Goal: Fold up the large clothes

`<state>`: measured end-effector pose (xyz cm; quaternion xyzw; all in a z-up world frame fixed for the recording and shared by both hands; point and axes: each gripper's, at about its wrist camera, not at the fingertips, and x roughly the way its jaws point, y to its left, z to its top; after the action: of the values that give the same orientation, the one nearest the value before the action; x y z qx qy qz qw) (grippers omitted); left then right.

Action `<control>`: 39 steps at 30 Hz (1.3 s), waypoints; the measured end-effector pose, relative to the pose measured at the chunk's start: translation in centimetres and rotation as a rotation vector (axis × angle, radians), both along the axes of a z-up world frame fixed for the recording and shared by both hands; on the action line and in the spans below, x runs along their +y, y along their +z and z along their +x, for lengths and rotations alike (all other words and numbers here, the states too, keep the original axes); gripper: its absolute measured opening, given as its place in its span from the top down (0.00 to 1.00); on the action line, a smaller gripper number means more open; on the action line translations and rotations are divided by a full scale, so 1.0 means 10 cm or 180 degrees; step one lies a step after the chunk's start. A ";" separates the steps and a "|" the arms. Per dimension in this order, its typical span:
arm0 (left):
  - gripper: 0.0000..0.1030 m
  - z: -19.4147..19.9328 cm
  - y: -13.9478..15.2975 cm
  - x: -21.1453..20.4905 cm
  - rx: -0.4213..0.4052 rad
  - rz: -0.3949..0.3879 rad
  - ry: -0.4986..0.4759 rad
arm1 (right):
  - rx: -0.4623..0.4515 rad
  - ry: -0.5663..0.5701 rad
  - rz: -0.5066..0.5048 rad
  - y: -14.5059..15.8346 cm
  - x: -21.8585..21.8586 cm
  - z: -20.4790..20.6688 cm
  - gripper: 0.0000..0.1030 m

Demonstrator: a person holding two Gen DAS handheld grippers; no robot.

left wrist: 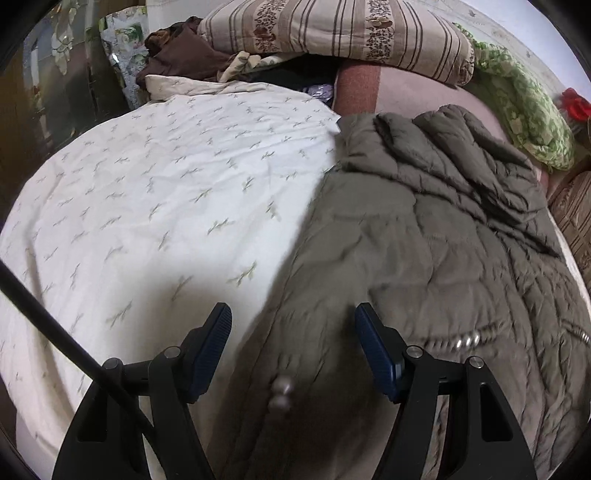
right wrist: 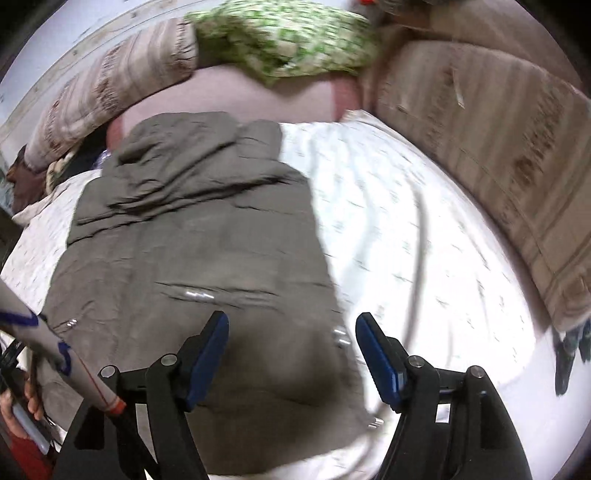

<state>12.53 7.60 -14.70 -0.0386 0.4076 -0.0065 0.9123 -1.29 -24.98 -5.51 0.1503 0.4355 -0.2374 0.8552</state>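
A large olive-grey quilted jacket (left wrist: 424, 240) lies spread on a white patterned bedsheet (left wrist: 147, 192), with its rumpled hood at the far end. Metal snaps (left wrist: 280, 393) show near its left edge. My left gripper (left wrist: 293, 332) is open and empty, just above the jacket's near left edge. In the right wrist view the jacket (right wrist: 199, 236) fills the left and middle, on the sheet (right wrist: 424, 258). My right gripper (right wrist: 291, 336) is open and empty, over the jacket's near right edge. The view is blurred by motion.
A striped floral pillow (left wrist: 332, 33) and a green patterned cloth (left wrist: 528, 110) lie at the bed's head. Brown clothes (left wrist: 184, 51) are piled at the far left. A striped cushion (right wrist: 498, 166) borders the bed's right side. A person's hand (right wrist: 22, 406) shows at the left.
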 end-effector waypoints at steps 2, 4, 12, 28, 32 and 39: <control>0.34 -0.05 0.01 0.01 0.0022 0.0110 0.0068 | -0.0024 0.0041 -0.0033 -0.02 -0.02 -0.06 0.26; 0.34 -0.13 0.08 0.04 0.0036 0.0207 0.0142 | -0.0061 0.0110 -0.0040 -0.05 -0.02 -0.08 0.26; 0.34 -0.53 0.45 0.40 0.0027 0.0227 0.0245 | -0.0284 0.0084 0.0144 -0.10 -0.27 -0.04 0.26; 0.34 0.14 -0.10 0.65 0.0916 -0.1201 -0.0261 | -0.0534 -0.0057 0.1833 -0.90 -1.05 -0.11 0.21; 0.34 0.18 -0.11 0.58 0.0993 -0.1370 -0.0446 | -0.0660 -0.0105 0.2095 -1.02 -1.05 -0.05 0.20; 0.34 0.03 -0.05 0.59 0.1030 -0.1537 -0.0648 | -0.0624 0.0069 0.2178 -1.00 -0.98 -0.04 0.20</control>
<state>12.86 13.54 -15.24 -0.2137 0.5361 -0.1883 0.7947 -1.72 -34.76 -15.52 0.4455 0.4073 -0.0531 0.7955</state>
